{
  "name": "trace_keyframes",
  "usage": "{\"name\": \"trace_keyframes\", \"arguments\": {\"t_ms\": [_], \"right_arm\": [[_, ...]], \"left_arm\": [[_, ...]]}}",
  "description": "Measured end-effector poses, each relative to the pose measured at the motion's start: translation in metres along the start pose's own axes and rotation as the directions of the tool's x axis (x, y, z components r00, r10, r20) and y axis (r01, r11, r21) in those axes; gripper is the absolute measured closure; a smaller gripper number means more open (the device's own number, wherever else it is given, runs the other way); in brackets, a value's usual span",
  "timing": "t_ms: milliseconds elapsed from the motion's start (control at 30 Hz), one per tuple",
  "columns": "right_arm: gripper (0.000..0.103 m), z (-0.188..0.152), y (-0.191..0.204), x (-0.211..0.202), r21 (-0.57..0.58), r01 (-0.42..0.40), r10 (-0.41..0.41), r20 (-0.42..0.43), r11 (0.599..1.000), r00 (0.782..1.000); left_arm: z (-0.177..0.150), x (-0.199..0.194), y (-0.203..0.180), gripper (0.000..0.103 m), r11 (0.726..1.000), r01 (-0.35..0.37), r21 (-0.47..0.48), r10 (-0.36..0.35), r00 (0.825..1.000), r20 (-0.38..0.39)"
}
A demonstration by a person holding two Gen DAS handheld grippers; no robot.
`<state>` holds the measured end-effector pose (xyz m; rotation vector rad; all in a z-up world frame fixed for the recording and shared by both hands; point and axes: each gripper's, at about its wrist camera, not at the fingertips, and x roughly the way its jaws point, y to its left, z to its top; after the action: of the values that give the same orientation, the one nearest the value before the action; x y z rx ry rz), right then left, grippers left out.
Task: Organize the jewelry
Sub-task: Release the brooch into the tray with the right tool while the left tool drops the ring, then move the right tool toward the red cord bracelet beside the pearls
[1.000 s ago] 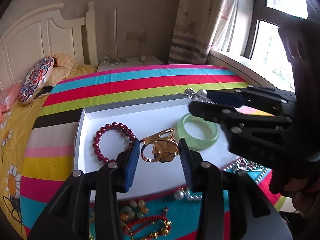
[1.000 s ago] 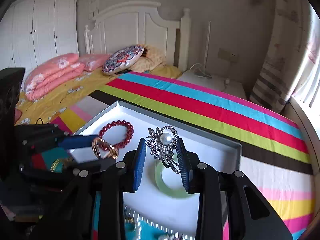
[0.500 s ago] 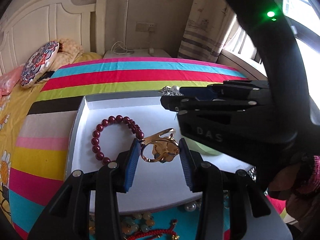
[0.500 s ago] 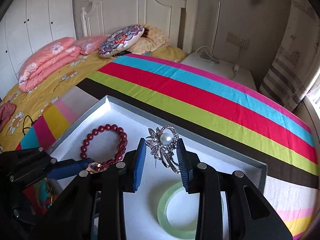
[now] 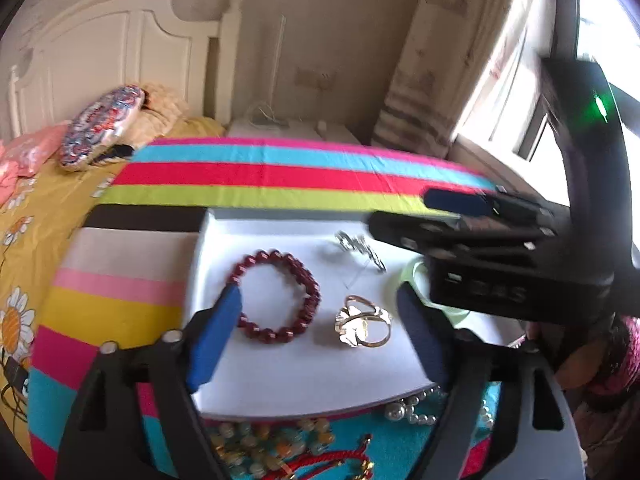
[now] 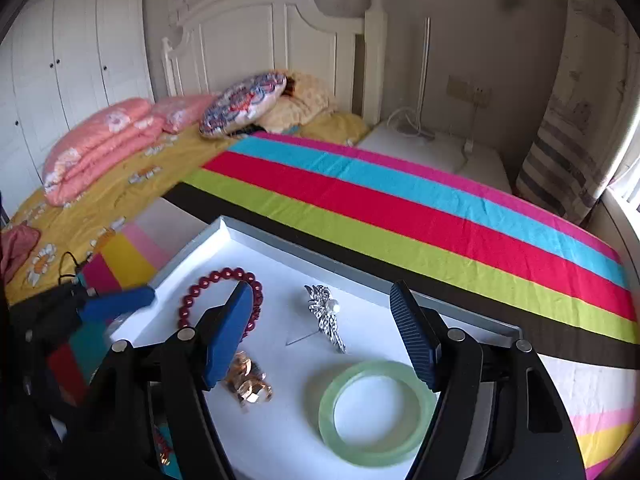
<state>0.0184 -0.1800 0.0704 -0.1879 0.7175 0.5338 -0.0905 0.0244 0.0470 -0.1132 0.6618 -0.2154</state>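
- The left gripper stands with its jaws spread wide, having just been opening; nothing is pinched between them. The gold ring lies loose on the floor of the white tray, between the two blue pads and nearer the right one.
- The right gripper is likewise apart, its jaws just opened, and the silver pearl brooch lies free on the tray between and beyond its pads, long axis running far-left to near-right.
- In the tray too: the red bead bracelet at the left, the green jade bangle near right.
- The coming move likely turns on the loose pieces outside the tray: the pearl strand and the pastel bead bracelet lie on the striped cloth just past the tray's near edge, below the left gripper, which looks the nearer tool.
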Motion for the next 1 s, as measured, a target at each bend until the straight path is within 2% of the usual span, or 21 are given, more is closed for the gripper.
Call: {"name": "trace_keyframes", "arguments": {"t_ms": [167,333,400,533,633,767,833,867,933,1000], "right_arm": [[0.031,-0.009,-0.004,-0.033,0.016,-0.019,0.018,0.056,1.0,0.998],[0.017,-0.026,-0.01,-0.073,0.028,0.001,-0.004,0.128,1.0,0.992],[0.017,-0.035,-0.012,-0.085,0.034,0.01,-0.015,0.14,0.999,0.99],[0.017,-0.062,-0.012,-0.105,0.045,0.007,-0.013,0.145,0.999,0.989],[0.017,-0.08,-0.005,-0.108,0.054,-0.049,0.042,0.126,0.997,0.991],[0.017,-0.103,0.018,-0.105,-0.025,-0.048,0.05,0.086,0.999,0.995],[0.017,-0.107,0.02,-0.103,-0.03,-0.04,0.043,0.075,0.999,0.996],[0.017,-0.11,0.018,-0.101,-0.019,-0.048,0.049,0.064,0.999,0.997],[0.017,-0.115,0.012,-0.1,0.016,-0.06,0.059,0.054,0.998,0.997],[0.017,-0.12,0.011,-0.099,0.032,-0.073,0.071,0.047,0.997,0.996]], "left_arm": [[0.001,-0.035,0.011,0.005,0.999,-0.045,-0.004,0.045,0.996,0.073],[-0.009,-0.072,0.027,0.003,0.99,-0.136,0.03,0.13,0.981,0.142],[-0.019,-0.083,0.037,0.003,0.988,-0.156,0.016,0.152,0.978,0.143],[-0.036,-0.091,0.054,0.003,0.989,-0.143,-0.026,0.145,0.983,0.114],[-0.051,-0.092,0.065,0.003,0.988,-0.147,-0.037,0.149,0.985,0.091],[-0.064,-0.089,0.072,0.003,0.992,-0.106,-0.074,0.109,0.993,0.039],[-0.071,-0.091,0.062,0.003,0.996,-0.085,-0.028,0.086,0.996,0.03],[-0.075,-0.09,0.053,0.003,0.996,-0.086,0.027,0.085,0.996,0.021],[-0.082,-0.085,0.042,0.003,0.991,-0.083,0.106,0.086,0.996,-0.023],[-0.09,-0.078,0.036,0.003,0.988,-0.064,0.137,0.074,0.995,-0.068]]}}
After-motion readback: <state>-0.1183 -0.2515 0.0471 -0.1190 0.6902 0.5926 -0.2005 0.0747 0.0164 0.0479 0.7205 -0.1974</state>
